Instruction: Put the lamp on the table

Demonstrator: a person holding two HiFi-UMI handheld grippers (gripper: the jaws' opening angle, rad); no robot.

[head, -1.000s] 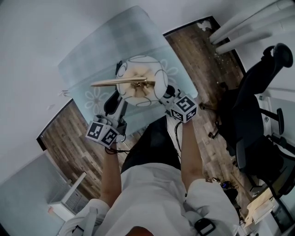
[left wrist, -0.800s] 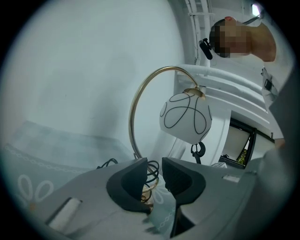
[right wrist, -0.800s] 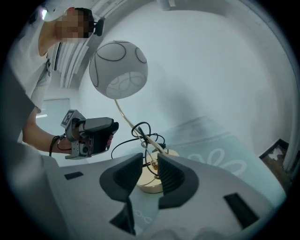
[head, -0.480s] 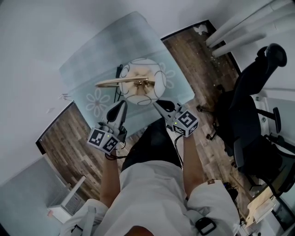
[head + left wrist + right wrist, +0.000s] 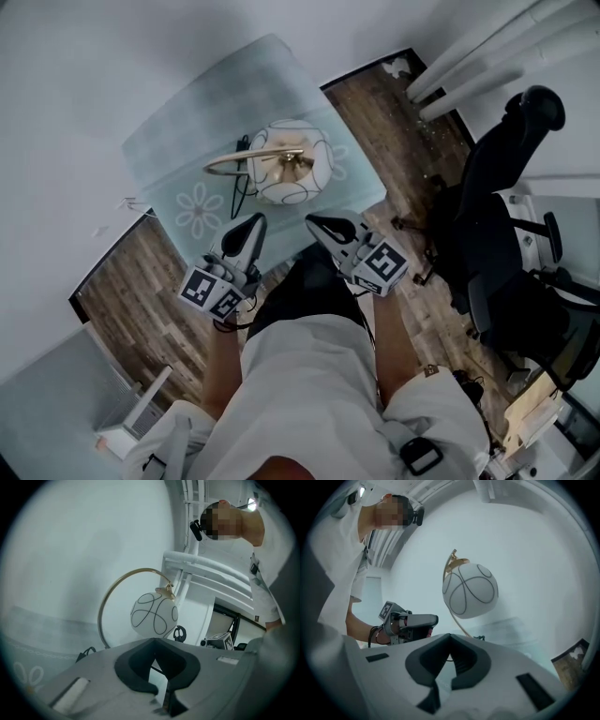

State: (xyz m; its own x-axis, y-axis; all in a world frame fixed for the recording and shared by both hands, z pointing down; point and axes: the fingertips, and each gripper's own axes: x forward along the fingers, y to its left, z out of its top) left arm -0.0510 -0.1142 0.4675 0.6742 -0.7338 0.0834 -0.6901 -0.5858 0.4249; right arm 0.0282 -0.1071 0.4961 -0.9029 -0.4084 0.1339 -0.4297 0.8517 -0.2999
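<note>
Left gripper (image 5: 251, 228), jaws just pressed together empty, hangs at 7 o'clock of the lamp (image 5: 289, 173), which stands on the table (image 5: 187, 131), seemingly steady. Right gripper (image 5: 317, 225), likewise closed empty, at 5 o'clock. Placement looks done; only withdrawal remains.

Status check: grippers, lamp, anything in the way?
Shut and empty: left gripper, right gripper, both apart from the lamp. Lamp stands upright on the glass table. Nothing in the way.

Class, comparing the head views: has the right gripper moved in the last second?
Yes. The right gripper has drawn back from the lamp toward the table's near edge.
</note>
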